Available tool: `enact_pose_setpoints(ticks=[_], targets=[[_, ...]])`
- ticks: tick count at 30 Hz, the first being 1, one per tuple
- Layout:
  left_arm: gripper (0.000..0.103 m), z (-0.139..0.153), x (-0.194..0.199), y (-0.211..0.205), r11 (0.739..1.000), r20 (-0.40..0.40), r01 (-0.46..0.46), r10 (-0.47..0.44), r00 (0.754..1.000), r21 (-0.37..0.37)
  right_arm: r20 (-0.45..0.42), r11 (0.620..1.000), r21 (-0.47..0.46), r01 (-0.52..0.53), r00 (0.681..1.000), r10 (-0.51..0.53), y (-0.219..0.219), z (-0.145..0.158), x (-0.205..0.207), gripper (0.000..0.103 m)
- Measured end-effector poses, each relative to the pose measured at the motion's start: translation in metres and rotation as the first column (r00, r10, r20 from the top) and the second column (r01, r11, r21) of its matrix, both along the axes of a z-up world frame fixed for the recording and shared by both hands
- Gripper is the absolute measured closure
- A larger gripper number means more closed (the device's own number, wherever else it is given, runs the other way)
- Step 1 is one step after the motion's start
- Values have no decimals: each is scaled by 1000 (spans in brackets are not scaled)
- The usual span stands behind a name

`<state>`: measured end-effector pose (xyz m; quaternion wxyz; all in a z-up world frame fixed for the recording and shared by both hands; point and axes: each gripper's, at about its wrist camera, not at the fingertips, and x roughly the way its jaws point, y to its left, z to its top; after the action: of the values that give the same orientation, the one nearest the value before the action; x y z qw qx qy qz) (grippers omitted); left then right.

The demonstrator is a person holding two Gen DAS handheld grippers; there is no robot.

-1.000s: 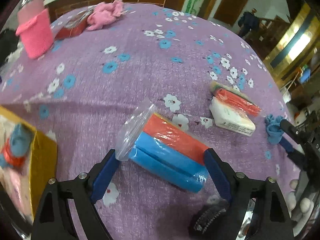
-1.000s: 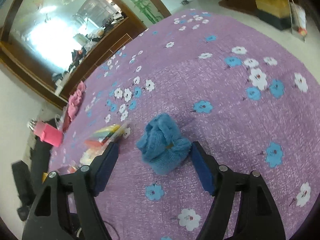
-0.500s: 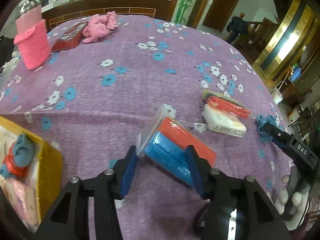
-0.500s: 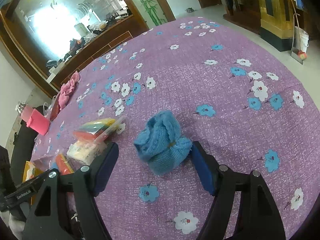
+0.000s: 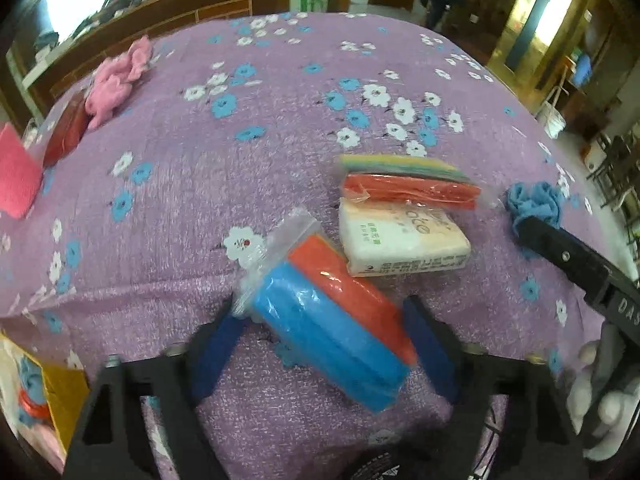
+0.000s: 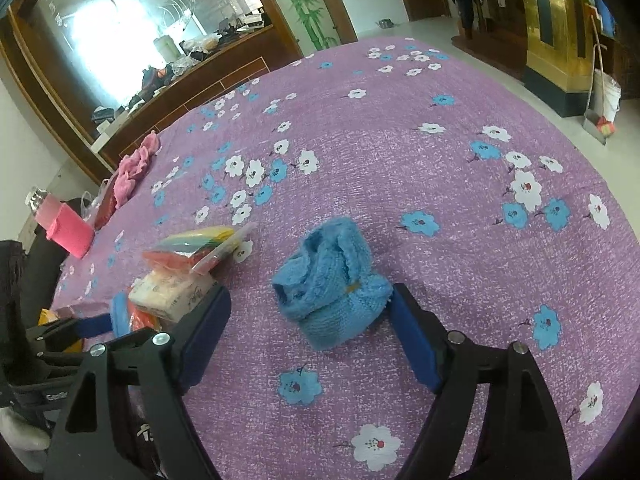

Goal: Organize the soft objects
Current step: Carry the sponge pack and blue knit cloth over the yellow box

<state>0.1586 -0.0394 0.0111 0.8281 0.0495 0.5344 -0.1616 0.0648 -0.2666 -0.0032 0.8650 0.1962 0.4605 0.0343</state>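
- A round table with a purple cloth (image 5: pixel 280 128), printed with white and blue flowers, fills both views; behind it is a wooden counter with a big mirror, and a person stands far away near a doorway at 12 o'clock.
- In the left wrist view the left gripper (image 5: pixel 324 340) has its jaws closing around a clear bag of blue and orange sponges (image 5: pixel 332 312). The right blue pad is at the orange edge of the bag and the left pad is at the bag's plastic end; I cannot tell if they press already.
- At 1 o'clock from this bag lies a white tissue pack (image 5: pixel 400 240), and touching its far side is a bag of coloured cloths (image 5: pixel 408 184).
- In the right wrist view the right gripper (image 6: pixel 308 328) has its jaws opening, with a blue knitted cloth (image 6: pixel 332 292) between them. The right pad is just beside the cloth; the left pad stands well apart from it.
- A pink fluffy cloth (image 5: pixel 116 84) lies near the table edge at 10 o'clock in the left view, beside a red packet (image 5: pixel 66 132).
- A yellow box (image 5: pixel 60 400) with soft items inside is at 8 o'clock.
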Motion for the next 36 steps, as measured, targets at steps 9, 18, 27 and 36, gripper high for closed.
enact_pose_setpoints(ticks=[9,18,27,36], targets=[[68,25,-19,12,998,69,31,-27,997,-55,-28,990,125,65,998,-62,-24,-2,-7,60],[68,64,-86,84,986,150,-39,64,987,-165,-17,977,196,86,996,-85,-28,-2,-14,61],[68,112,-191,222,955,225,-197,247,943,-221,141,995,83,48,988,-60,-1,60,-55,61],[68,123,-245,338,904,255,-365,416,873,-225,154,956,159,-247,963,223,110,114,-88,60]])
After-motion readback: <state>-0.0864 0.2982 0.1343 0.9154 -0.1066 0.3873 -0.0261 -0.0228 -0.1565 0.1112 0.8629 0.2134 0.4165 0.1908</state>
